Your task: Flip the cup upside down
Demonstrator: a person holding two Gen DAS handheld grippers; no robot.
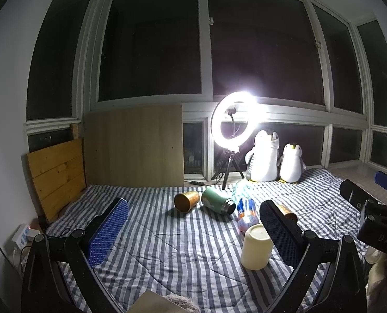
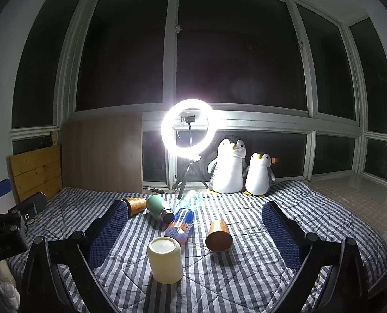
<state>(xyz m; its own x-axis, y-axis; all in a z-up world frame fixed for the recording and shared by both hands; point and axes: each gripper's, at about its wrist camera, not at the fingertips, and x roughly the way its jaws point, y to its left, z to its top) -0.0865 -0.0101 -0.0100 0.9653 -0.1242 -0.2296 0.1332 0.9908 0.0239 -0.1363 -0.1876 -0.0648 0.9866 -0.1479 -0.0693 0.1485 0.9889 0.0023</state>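
Ring light [image 2: 187, 125] glares before dark windows [image 2: 232, 52], seemingly night.

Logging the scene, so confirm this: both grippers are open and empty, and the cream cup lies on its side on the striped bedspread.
One thing is wrong: the cream cup is not on its side. The right wrist view shows it standing upright on the striped bedspread, flat closed end up. The left gripper and right gripper are indeed open and empty.

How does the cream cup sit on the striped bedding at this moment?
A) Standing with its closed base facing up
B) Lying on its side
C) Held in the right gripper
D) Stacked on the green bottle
A: the cream cup stands on the striped bedding with its flat closed base on top, apart from the lying green bottle, and both grippers are open around nothing.
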